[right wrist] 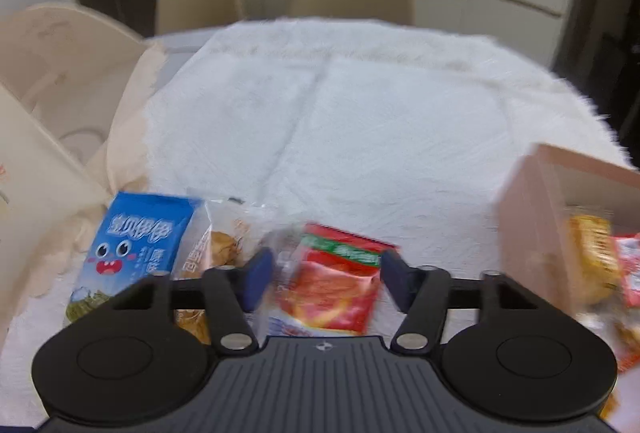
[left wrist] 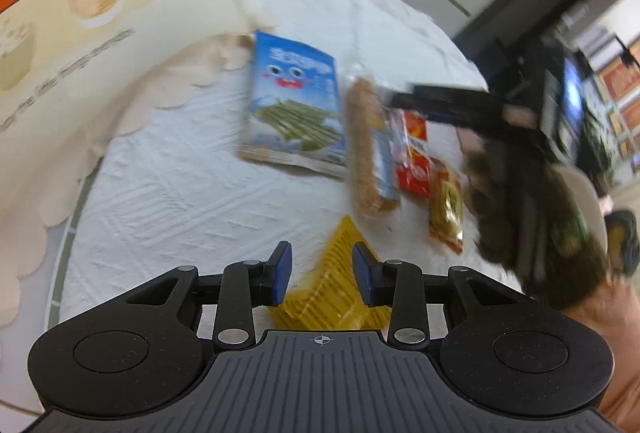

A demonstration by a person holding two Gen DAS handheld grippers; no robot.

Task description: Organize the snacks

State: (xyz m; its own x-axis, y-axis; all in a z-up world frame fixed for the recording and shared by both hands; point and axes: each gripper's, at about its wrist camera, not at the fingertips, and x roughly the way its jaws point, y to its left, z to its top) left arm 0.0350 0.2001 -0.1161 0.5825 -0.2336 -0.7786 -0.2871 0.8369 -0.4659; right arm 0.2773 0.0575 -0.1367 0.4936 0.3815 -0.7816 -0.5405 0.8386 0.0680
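Right wrist view: my right tool (right wrist: 326, 279) hangs with jaws apart over a red snack packet (right wrist: 338, 283) on the white-clothed counter (right wrist: 360, 121).
Left of it lies a blue seaweed packet (right wrist: 136, 249); my left tool (left wrist: 322, 275), jaws apart, holds nothing above a yellow basket (left wrist: 334, 289).

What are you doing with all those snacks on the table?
A person is sorting snacks with a gripper in each hand. The right gripper is open around a red packet, not yet squeezing it. The left gripper is open too, over a yellow packet. A blue seaweed packet and a long biscuit pack lie on the white cloth. A pink box already holds some snacks.
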